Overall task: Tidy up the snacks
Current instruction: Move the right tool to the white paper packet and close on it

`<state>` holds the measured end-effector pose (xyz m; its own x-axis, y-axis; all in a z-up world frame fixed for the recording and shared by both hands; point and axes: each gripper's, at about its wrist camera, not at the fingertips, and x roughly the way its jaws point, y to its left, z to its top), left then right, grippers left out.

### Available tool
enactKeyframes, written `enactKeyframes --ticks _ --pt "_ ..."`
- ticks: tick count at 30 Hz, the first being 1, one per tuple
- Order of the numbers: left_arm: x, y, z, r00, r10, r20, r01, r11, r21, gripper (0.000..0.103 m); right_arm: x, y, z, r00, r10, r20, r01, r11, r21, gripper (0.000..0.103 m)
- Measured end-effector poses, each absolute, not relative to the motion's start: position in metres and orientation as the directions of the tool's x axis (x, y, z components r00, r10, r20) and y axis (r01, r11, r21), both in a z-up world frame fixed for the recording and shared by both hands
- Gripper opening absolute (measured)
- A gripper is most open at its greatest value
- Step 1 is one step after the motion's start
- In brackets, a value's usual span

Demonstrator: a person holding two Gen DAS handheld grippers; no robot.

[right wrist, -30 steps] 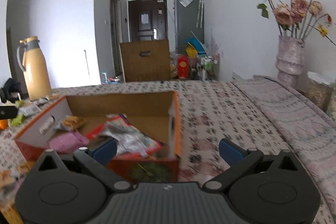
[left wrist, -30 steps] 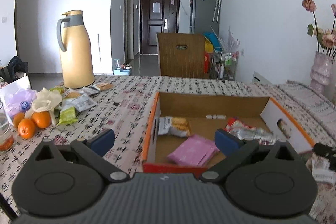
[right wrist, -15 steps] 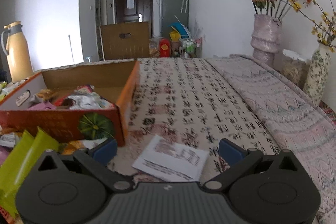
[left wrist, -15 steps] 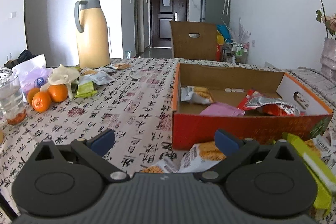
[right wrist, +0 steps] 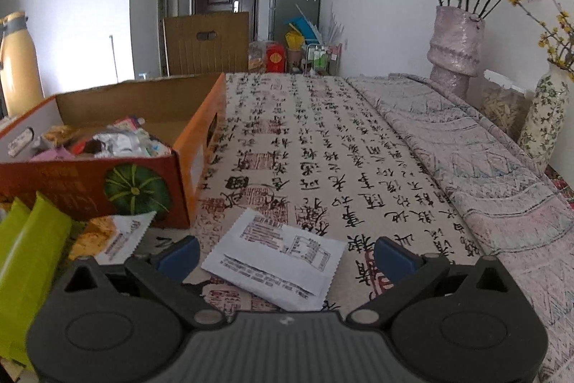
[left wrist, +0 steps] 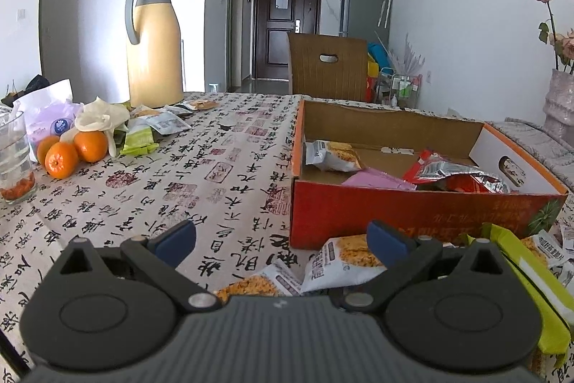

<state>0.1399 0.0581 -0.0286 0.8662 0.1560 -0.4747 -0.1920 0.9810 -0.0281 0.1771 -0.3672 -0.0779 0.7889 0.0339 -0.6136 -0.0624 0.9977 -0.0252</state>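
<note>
Both the left tongs (left wrist: pixel 281 241) and right tongs (right wrist: pixel 285 253) hang spread and empty just in front of the cardboard box (left wrist: pixel 412 207), apparently lined up over loose snack packets (left wrist: pixel 340 262) and a white sachet (right wrist: pixel 276 262) on the surface for boxing.

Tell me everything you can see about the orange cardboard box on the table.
The cardboard box is a shallow open tray, orange-red outside with a green pumpkin printed near a front corner, plain brown inside, with cut-out handle holes in its end walls. It sits flat on the calligraphy-print tablecloth. Inside lie a few snack packets, among them a pink packet and a crumpled red-and-silver one. More packets lie against its front wall.
</note>
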Motion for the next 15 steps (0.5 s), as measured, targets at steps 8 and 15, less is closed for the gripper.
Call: enactKeyframes --ticks 8,15 --pt "0.141 0.060 -0.030 0.861 0.150 -0.485 -0.194 0.980 -0.040 0.103 0.200 -0.359 -0.086 0.758 0.020 -0.652 -0.052 0.998 -0.030 0.103" --pt "0.141 0.061 -0.030 0.863 0.148 -0.483 -0.193 0.980 -0.044 0.103 0.213 -0.364 -0.094 0.726 0.006 -0.688 0.017 1.000 0.026 0.103"
